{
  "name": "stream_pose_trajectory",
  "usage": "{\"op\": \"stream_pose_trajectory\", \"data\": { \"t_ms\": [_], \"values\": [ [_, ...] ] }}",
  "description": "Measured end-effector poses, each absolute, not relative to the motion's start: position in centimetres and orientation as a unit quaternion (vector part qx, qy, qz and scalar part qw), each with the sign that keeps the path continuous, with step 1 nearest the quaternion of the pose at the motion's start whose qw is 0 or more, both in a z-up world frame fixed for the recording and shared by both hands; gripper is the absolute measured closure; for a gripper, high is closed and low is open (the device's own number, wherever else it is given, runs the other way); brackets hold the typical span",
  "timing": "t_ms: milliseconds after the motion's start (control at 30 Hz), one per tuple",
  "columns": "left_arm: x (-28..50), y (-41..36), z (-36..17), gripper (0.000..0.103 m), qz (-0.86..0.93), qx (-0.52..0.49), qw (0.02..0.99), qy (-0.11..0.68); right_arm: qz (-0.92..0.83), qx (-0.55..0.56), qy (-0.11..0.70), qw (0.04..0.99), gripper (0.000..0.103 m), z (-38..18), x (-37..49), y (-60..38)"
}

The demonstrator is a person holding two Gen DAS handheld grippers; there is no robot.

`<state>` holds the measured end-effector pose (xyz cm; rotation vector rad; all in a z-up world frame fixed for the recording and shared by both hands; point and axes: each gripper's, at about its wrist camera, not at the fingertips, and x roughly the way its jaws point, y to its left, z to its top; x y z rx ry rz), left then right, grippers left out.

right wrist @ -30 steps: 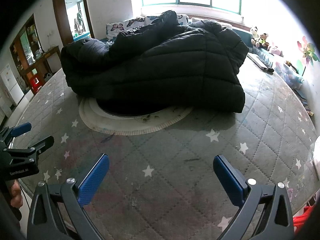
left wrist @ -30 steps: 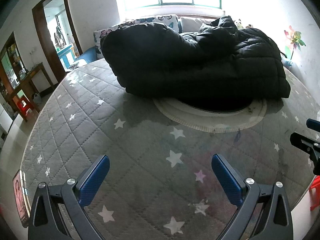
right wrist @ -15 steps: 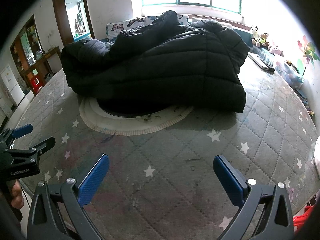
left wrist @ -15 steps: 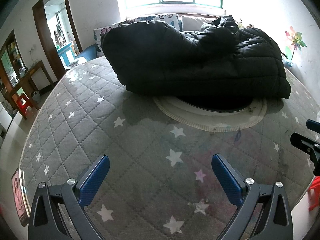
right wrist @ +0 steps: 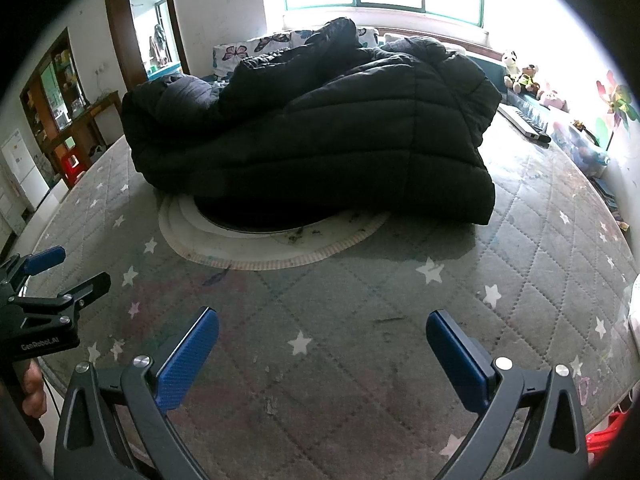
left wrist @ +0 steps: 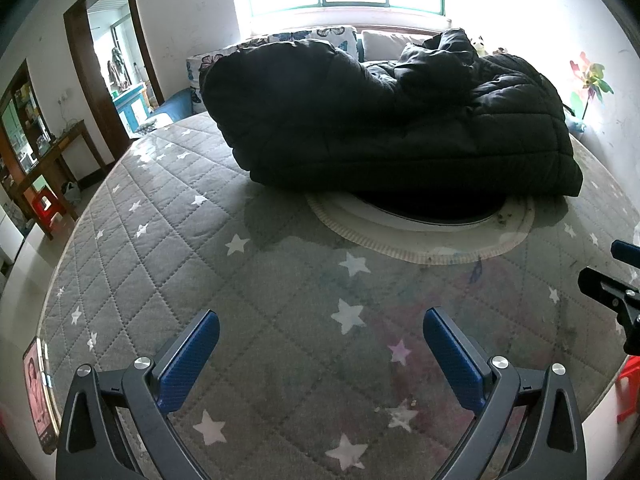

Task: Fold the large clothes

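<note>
A large black quilted puffer coat (left wrist: 392,128) lies bunched in a heap at the far middle of a grey star-patterned mattress (left wrist: 180,240). It also shows in the right wrist view (right wrist: 320,136). My left gripper (left wrist: 320,340) is open and empty, low over the near part of the mattress, well short of the coat. My right gripper (right wrist: 322,340) is open and empty too, at the same distance. Each gripper shows at the edge of the other's view: the right one (left wrist: 616,276), the left one (right wrist: 52,276).
A round white mat (left wrist: 432,236) lies under the coat's near edge. Butterfly-print pillows (right wrist: 256,46) stand against the window wall. Stuffed toys (right wrist: 524,76) and a remote (right wrist: 524,124) lie at the far right. A doorway and wooden shelves (left wrist: 24,128) are at the left.
Both views have shifted slightly, with the coat sitting a little higher and nearer. Both grippers stay open and empty.
</note>
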<state>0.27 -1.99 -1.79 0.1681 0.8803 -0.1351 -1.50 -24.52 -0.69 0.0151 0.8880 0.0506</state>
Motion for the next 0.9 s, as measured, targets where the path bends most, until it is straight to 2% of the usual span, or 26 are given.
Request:
{"op": "stream_pose_trajectory", "data": {
  "t_ms": [900],
  "values": [
    [2.8,-2.2,-1.1,0.000,-0.077,0.088,0.895,0.431,0.035,-0.011,0.431,0.902,0.000,-0.5,0.3,-24.2]
  ]
}}
